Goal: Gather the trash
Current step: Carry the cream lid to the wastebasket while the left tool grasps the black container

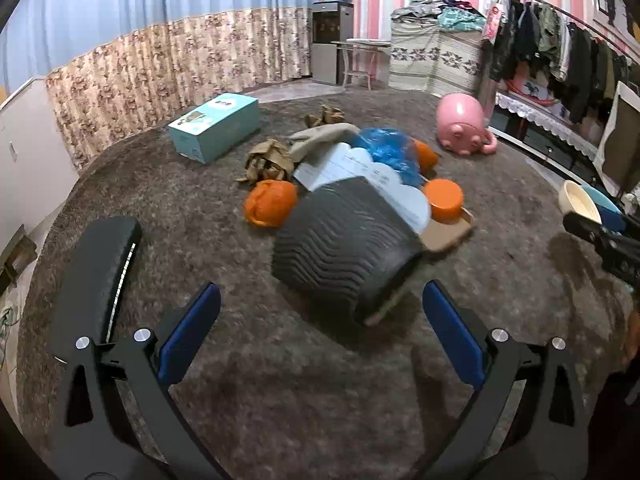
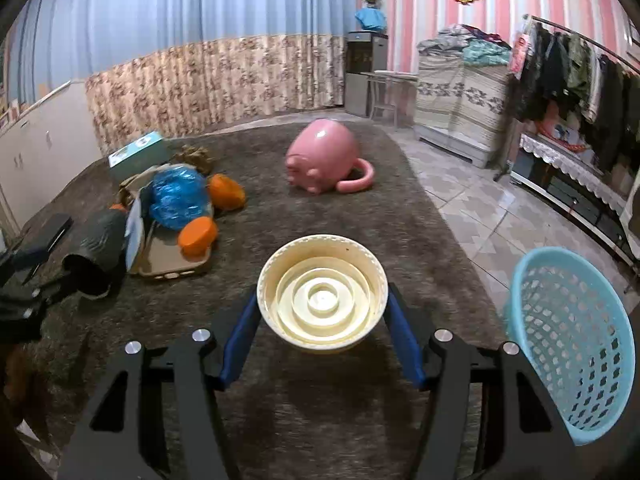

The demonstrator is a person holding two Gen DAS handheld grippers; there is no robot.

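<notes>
Right claw (image 2: 322,334) pinching cream bowl (image 2: 322,292) by rim, liable to slip short of blue basket (image 2: 572,344); left claw (image 1: 320,328) open, empty.

We see the left black two-finger gripper (image 1: 321,334) and the right black two-finger gripper (image 2: 323,338), alike in build: angular black frames with triangular cut-outs, round silver screw heads at the pivots, and flat blue pads (image 1: 191,330) lining the inner finger faces.
</notes>
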